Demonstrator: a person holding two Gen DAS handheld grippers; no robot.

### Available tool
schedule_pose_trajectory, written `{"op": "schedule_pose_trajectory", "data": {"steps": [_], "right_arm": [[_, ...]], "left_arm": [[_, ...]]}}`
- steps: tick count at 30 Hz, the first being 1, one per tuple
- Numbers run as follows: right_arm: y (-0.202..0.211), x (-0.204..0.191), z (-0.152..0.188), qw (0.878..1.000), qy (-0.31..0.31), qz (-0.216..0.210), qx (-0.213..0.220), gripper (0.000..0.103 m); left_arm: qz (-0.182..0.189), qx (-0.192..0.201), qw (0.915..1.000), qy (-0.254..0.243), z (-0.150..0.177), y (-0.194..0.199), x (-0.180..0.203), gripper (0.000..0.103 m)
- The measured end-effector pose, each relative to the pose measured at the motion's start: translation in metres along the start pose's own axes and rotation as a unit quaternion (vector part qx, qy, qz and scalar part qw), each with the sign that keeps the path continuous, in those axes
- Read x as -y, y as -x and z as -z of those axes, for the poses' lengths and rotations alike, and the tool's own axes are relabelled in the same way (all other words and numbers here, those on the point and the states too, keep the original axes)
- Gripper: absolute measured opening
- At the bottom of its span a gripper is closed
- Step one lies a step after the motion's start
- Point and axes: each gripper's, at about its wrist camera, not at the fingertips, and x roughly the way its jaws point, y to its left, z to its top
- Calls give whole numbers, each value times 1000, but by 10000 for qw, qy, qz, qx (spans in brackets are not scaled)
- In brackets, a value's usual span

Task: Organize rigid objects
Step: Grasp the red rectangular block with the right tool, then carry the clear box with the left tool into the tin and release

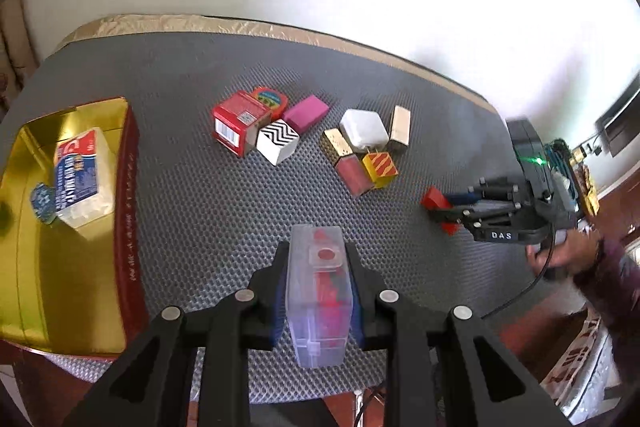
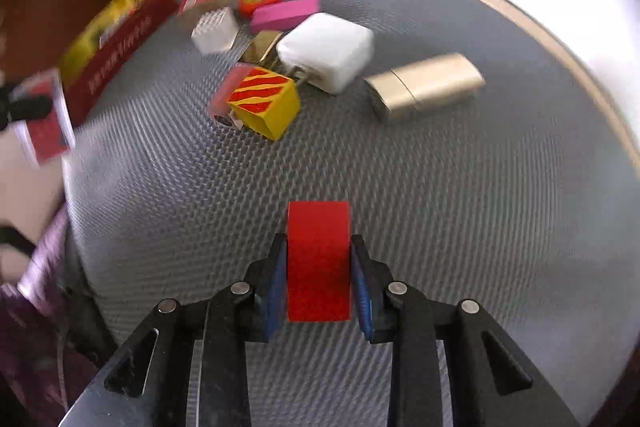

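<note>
My left gripper (image 1: 318,263) is shut on a clear plastic case (image 1: 320,299) with red parts inside, held above the grey mat (image 1: 192,187). My right gripper (image 2: 319,255) is shut on a red block (image 2: 319,261) above the mat; it also shows in the left wrist view (image 1: 440,205). On the mat lie a red carton (image 1: 236,123), a zigzag cube (image 1: 278,141), a pink block (image 1: 306,111), a white charger (image 2: 326,51), a yellow striped cube (image 2: 266,101) and a gold case (image 2: 426,85).
A gold-lined red box (image 1: 126,211) stands at the mat's left, holding a white packet (image 1: 80,179). The mat's far edge (image 1: 280,31) borders a white wall. A person's hand (image 1: 568,255) holds the right gripper.
</note>
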Motion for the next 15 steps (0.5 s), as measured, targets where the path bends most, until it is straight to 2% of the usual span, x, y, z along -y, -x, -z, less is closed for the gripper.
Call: {"op": "schedule_pose_trajectory", "data": {"steps": [3,8,12,15], "right_arm": [[9,11,19,9960,-725,-442,268,27],[23,7,33,9814,-1381,-1095,765,27],[34,-24,33,9729,-1522,-1426,1001,27],[40,-45,23,9682,-1468,-1696,1111,27]], "left_arm": [[-33,164,9997,170,1,22,-10,25],[-442,446,9970,455,5,60,-39,25],[-992,583,9907,722,8,81,-81,25],[-1280,490,9870,841,7,81,-112,25]]}}
